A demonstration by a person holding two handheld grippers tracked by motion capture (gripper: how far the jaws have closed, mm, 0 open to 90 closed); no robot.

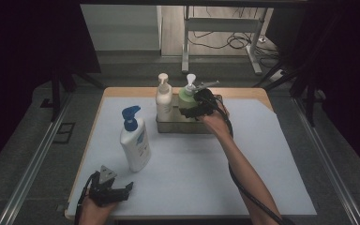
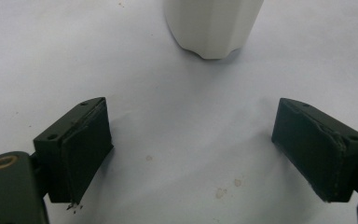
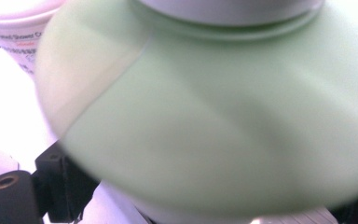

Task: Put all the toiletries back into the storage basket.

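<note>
A metal tray [image 1: 168, 127] at the back of the table holds a white pump bottle [image 1: 163, 101] and a green pump bottle [image 1: 185, 95]. My right gripper [image 1: 191, 109] reaches in from the right and is shut on the green bottle [image 3: 214, 116], whose body spreads across the space between the jaws; the white bottle [image 3: 14, 23] stands just behind it. A taller white bottle with a blue pump [image 1: 135, 140] stands on the mat left of centre. My left gripper [image 1: 125, 191] rests open near the front left corner, its jaws wide apart [image 2: 191, 144] and pointing at that bottle's base [image 2: 212, 23].
A pale mat [image 1: 262, 159] covers the wooden table, with bare room across its right half and front. Metal rails run along both sides of the table. Beyond the far edge stand table legs and floor cables [image 1: 236, 40].
</note>
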